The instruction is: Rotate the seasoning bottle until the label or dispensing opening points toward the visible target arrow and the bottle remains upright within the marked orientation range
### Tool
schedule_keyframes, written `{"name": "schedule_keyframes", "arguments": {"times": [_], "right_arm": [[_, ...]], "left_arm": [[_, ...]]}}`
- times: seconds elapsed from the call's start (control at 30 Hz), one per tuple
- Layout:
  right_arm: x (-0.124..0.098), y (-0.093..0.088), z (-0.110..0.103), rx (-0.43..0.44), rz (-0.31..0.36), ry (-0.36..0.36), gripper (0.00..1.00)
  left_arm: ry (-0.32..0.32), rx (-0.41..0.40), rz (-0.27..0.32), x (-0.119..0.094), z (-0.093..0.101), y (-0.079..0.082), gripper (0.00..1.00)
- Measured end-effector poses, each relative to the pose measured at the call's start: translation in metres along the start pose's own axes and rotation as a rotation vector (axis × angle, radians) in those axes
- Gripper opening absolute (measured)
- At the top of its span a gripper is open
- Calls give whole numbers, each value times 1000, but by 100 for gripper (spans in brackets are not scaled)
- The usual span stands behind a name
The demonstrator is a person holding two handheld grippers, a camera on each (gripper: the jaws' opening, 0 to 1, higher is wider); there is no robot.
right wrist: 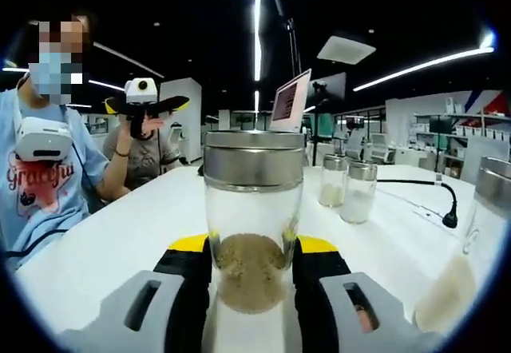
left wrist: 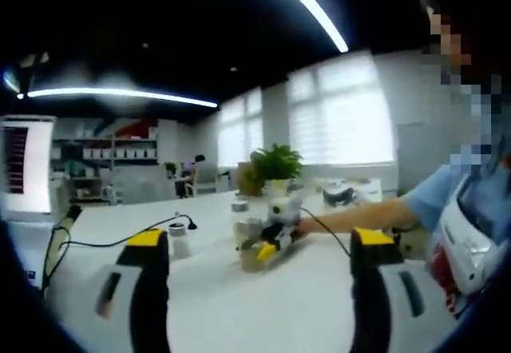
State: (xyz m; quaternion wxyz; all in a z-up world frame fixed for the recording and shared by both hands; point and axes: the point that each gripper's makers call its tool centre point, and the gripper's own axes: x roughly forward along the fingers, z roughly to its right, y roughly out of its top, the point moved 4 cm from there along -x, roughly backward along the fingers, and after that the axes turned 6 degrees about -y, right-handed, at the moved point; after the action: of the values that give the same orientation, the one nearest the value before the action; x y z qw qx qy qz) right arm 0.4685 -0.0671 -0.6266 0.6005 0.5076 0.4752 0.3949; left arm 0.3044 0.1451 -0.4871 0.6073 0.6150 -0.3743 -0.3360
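Right claw (right wrist: pixel 252 277) pinching upright seasoning bottle (right wrist: pixel 253 219), left claw (left wrist: pixel 259 257) spread over white table (left wrist: pixel 279 305), potted plant (left wrist: pixel 276 166) behind

Ceiling strips (left wrist: pixel 307 5) and bright windows (left wrist: pixel 343 113) light both views. The left gripper view is soft; edges bend.

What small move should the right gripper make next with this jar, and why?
Probably a slow twist while keeping the jar upright. The right gripper has its jaws closed against the jar's sides, and it stands upright on the white table. No label or arrow is visible, so turn gradually and check.
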Motion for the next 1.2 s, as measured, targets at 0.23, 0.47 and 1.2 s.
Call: {"name": "schedule_keyframes", "arguments": {"times": [0.23, 0.47, 1.2], "right_arm": [[4, 3, -2, 4, -63, -46, 40], [6, 3, -4, 36, -112, -194, 39], [9, 5, -17, 182, -271, -803, 40]], "left_arm": [[-1, -6, -26, 0, 0, -4, 100], [21, -23, -20, -4, -5, -3, 100], [61, -43, -16, -15, -15, -4, 99]]}}
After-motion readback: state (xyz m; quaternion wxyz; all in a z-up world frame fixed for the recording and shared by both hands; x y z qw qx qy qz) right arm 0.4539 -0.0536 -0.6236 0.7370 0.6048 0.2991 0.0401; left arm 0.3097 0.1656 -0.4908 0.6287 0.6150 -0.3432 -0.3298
